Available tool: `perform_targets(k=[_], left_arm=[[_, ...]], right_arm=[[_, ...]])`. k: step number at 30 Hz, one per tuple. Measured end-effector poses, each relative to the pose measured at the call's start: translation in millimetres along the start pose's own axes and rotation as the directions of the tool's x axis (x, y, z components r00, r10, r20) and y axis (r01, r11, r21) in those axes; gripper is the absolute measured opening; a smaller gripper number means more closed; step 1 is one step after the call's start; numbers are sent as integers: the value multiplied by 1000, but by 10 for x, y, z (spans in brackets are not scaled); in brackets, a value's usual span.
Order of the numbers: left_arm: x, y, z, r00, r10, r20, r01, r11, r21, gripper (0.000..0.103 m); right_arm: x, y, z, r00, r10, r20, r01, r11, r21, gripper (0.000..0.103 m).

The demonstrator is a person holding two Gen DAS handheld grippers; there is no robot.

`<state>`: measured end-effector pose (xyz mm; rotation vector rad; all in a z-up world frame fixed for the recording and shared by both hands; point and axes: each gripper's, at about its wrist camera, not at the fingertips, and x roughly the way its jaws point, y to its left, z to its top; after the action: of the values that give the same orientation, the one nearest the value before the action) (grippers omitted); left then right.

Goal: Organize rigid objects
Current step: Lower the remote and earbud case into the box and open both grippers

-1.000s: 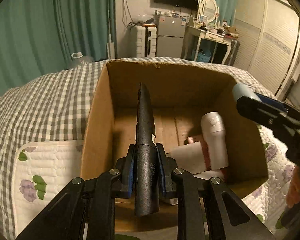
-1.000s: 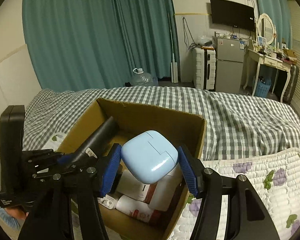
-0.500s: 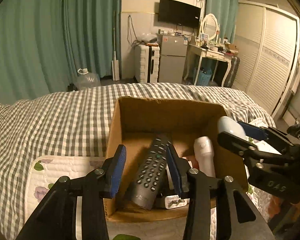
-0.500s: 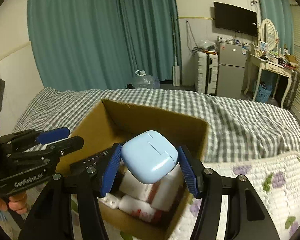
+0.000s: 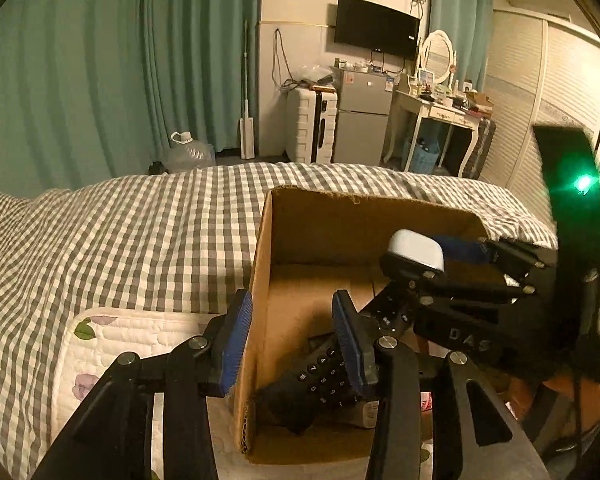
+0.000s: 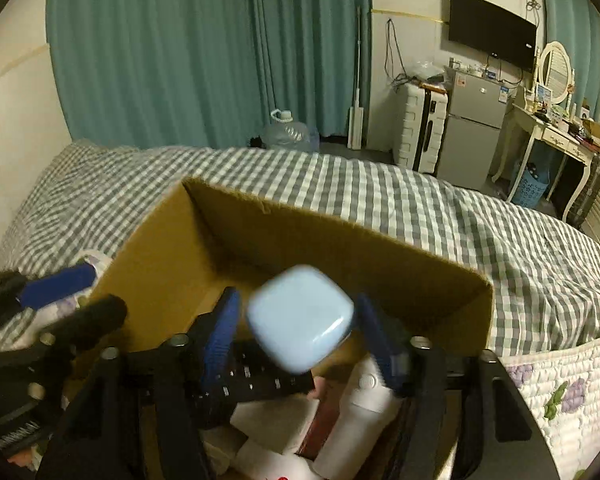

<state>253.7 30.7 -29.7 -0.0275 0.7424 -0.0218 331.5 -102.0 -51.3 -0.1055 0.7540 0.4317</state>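
Between the jaws of the right gripper (image 6: pixel 296 336) sits a pale blue case (image 6: pixel 301 321), rounded and smooth, but the blue pads stand a little off its sides and the case is smeared with motion blur, so it looks to be let go and dropping rather than clamped; I cannot say for certain that no pad touches it. It is held over the middle of the cardboard box (image 6: pixel 380 248), which makes sense for a drop: from there it should land among the things already inside and not on the bedding. Those things lie just below it: a black remote (image 6: pixel 260 380) slanting across the heap, a white bottle (image 6: pixel 360 408) beside it, and other white packages too jumbled to name. The left gripper (image 5: pixel 292 340) has its jaws spread wide and holds nothing; its fingers straddle the box's left wall, one blue pad outside over the quilted pad (image 5: pixel 112 340) and the other inside, above the remote (image 5: pixel 320 376), which rests free in the box with its keys facing up. Being empty and at the edge, this gripper seems to be clear of the right one's drop. In the left view the right gripper (image 5: pixel 440 256) reaches in from the right with the case (image 5: pixel 416 250) high above the box floor. The box stands on a bed with a grey checked cover (image 5: pixel 140 232). The case is smooth and light, so it may bounce or slide off the remote when it lands.
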Motion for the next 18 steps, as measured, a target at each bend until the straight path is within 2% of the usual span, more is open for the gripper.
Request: perform_targets(k=[2,7,12,18], left_arm=[[20,-1,-7,1000,9,0,-9,1000,2,49],[-14,-39,-13,1000,10,0,-10,1000,3,50],[-213,-163,4,999,11,42,-12,1000,20,53],[-725,-386,21,984,12,176,-26,996,80,60]], right_arm=[[-51,-23,7,1000,-10,25,9,1000,18,81],[-225,-95,12,998,-26,49,24,999,46,81],[-642,-135,11,992,-54,111,48,997,56,81],[-1366,-106,-97,966,-130,224,118,991,68,81]])
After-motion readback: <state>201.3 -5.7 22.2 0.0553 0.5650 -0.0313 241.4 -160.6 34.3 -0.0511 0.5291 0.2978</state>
